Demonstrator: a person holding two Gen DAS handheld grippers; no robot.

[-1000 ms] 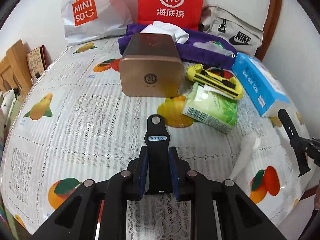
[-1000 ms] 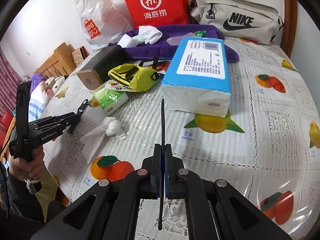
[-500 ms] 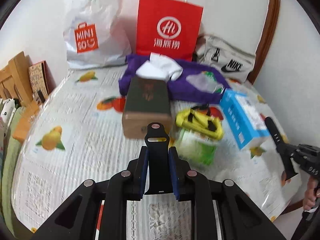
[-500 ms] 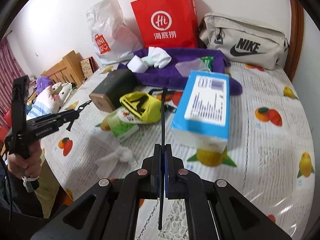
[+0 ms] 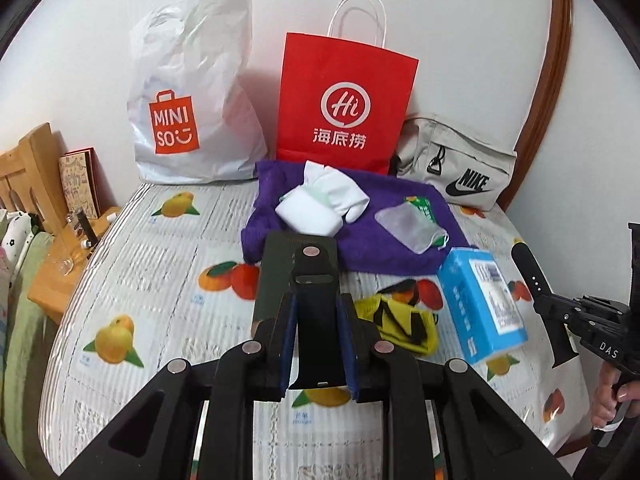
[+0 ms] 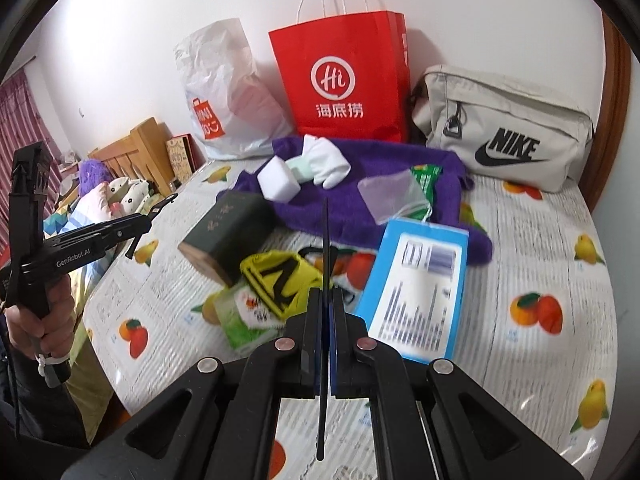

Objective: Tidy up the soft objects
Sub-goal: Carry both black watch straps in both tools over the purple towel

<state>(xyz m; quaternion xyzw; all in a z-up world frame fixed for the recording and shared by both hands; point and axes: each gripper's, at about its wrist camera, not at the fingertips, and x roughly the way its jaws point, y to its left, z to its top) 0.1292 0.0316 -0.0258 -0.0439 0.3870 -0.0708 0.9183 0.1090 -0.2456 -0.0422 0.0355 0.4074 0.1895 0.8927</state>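
My left gripper (image 5: 316,312) is shut on a dark watch strap half (image 5: 316,280), held above the table. My right gripper (image 6: 325,312) is shut on the other thin black strap half (image 6: 326,248), seen edge-on; it also shows in the left wrist view (image 5: 534,276). Below lie a purple towel (image 5: 360,220) with a white sock bundle (image 5: 320,204), a clear pouch (image 5: 408,228), a yellow pouch (image 5: 400,320), a blue tissue pack (image 5: 480,304) and a green tissue pack (image 6: 244,316).
A dark box with a copper end (image 6: 228,232) lies left of the yellow pouch. A MINISO bag (image 5: 188,92), a red paper bag (image 5: 344,100) and a Nike bag (image 5: 456,164) stand along the back wall. A wooden headboard (image 5: 28,172) is at the left.
Both grippers have risen and pulled back from the table with their strap halves; the objects look smaller and farther. The crumpled white tissue near the front is out of view.
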